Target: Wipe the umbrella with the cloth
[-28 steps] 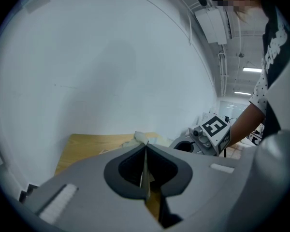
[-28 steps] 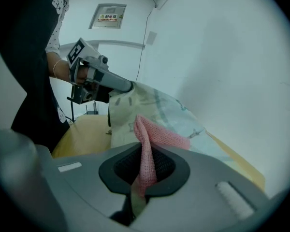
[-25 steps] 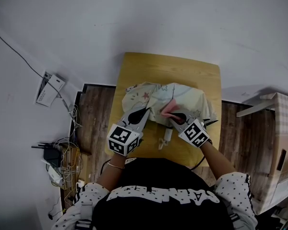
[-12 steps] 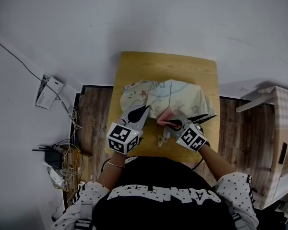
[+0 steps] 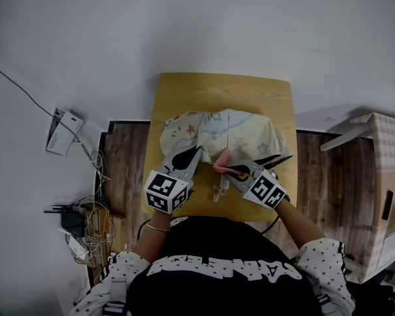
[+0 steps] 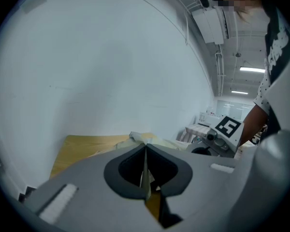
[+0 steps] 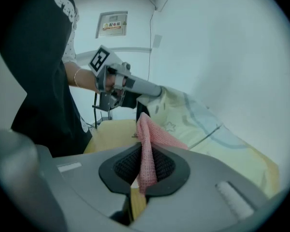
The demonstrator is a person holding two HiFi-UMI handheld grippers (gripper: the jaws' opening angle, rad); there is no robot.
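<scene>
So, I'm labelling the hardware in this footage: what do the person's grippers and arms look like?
Both the left gripper and right gripper are grey, tapering to pointed fingers, each carrying a cube of black-and-white square markers. The sleeves are white with small dark stars; a thin bracelet circles the left wrist.

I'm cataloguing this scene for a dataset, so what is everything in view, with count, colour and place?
umbrella: one, pale yellow with star print, collapsed on the table
cloth: one, pink, at the umbrella's near edge
table: one, light wood, centre, by the white wall
cardboard box: one, brown, right edge
cables: a tangle, white and black, lower left
white device: one, far left
left gripper: one, grey, shut on the umbrella's fabric
right gripper: one, grey, shut on the cloth
person's top: black, dotted white sleeves, bottom edge
</scene>
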